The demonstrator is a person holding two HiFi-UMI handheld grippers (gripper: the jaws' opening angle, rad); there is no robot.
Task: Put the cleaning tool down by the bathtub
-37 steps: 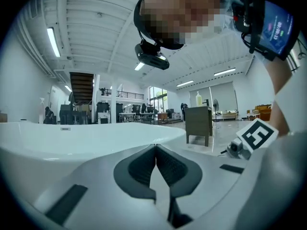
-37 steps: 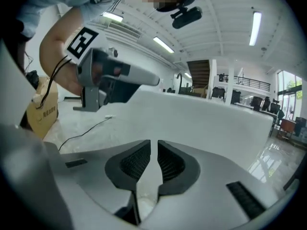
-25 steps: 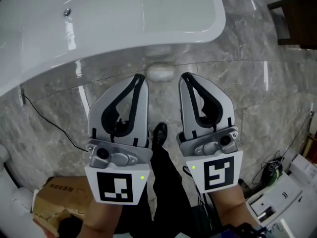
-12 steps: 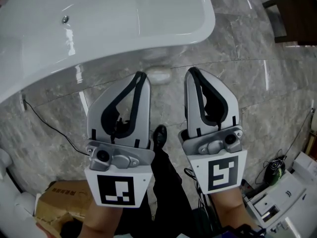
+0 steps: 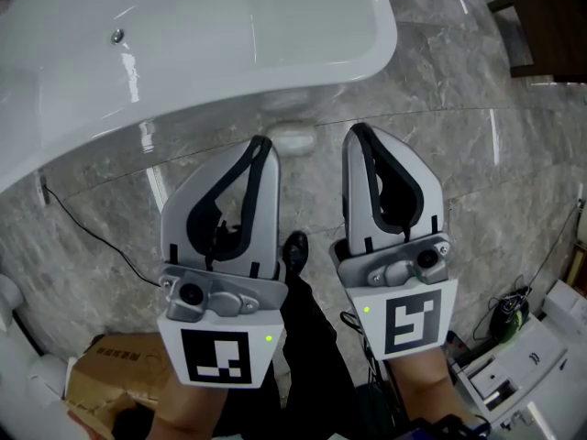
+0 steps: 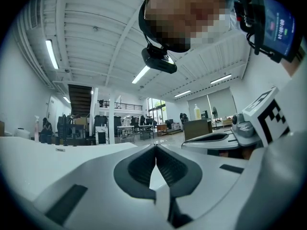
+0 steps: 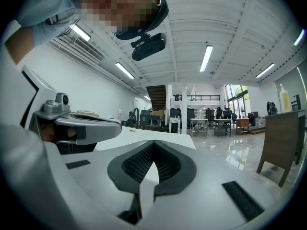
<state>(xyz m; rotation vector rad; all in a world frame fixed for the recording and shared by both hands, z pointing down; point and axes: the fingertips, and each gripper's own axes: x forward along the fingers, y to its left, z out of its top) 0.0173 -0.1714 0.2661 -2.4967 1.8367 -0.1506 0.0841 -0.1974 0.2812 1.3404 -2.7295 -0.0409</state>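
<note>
Nearest to me, at the lower left of the head view, a torn cardboard box (image 5: 101, 374) sits on the floor, and white equipment (image 5: 537, 356) with cables is at the lower right. Between them I see the person's dark trouser leg (image 5: 316, 346) and a black shoe (image 5: 295, 247).

Above those I hold the two tools side by side, close but apart, both pointing towards the tub. The left tongs (image 5: 260, 142) are together, the dark ribbed pads meeting at the tips with nothing between them. The right tongs (image 5: 358, 132) are likewise pressed together and empty.

Under them lies the grey marbled floor (image 5: 459, 181), with a thin black cable (image 5: 87, 232) trailing across it on the left.

Just beyond the tips, about midway between them, lies what I take for the cleaning tool (image 5: 295, 138): a small pale oblong shape on the floor right at the foot of the bathtub (image 5: 353, 53), too blurred for me to say more.

The white tub fills the upper left, with a round metal fitting (image 5: 117, 36) on its inner wall. Dark wooden furniture (image 5: 541, 21) stands at the far upper right, well apart from it.
</note>
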